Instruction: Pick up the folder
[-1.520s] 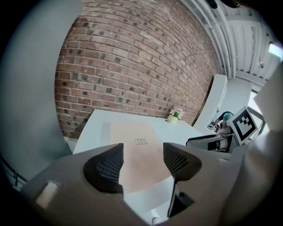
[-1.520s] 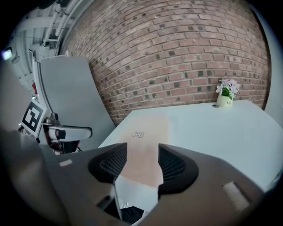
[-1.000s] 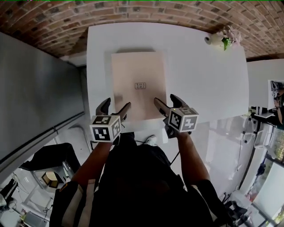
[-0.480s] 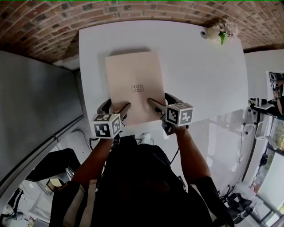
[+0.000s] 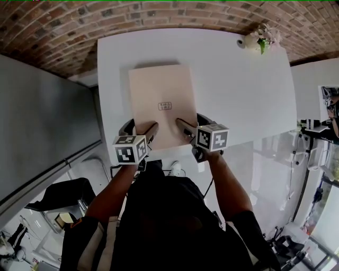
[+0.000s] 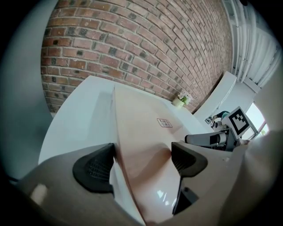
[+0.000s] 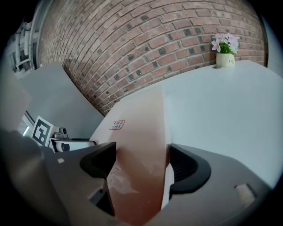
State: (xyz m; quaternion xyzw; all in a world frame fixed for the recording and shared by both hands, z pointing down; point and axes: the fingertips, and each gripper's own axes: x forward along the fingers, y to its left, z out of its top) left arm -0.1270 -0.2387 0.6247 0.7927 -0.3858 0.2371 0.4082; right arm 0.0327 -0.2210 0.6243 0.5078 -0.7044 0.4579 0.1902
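1. The left gripper [image 5: 140, 127] has its fingers spread wide over the near left edge of the folder [image 5: 161, 100], not pinching it.
2. The right gripper [image 5: 192, 123] has jaws that are closing but not yet gripping, with the folder's near right edge between them.
3. The folder lies flat on the white table [image 5: 238, 90]. It looks thin, light, fairly stiff and glossy, so probably slippery. A firm pinch at both near corners should stop it sagging.
4. A flower pot [image 5: 259, 41] stands well beyond the folder's far right corner.

You stand at a white table [image 5: 238, 79] set against a red brick wall [image 5: 159, 13]. A small flower pot [image 5: 254, 41] sits at its far right corner, and a grey panel [image 5: 42, 116] stands on your left.
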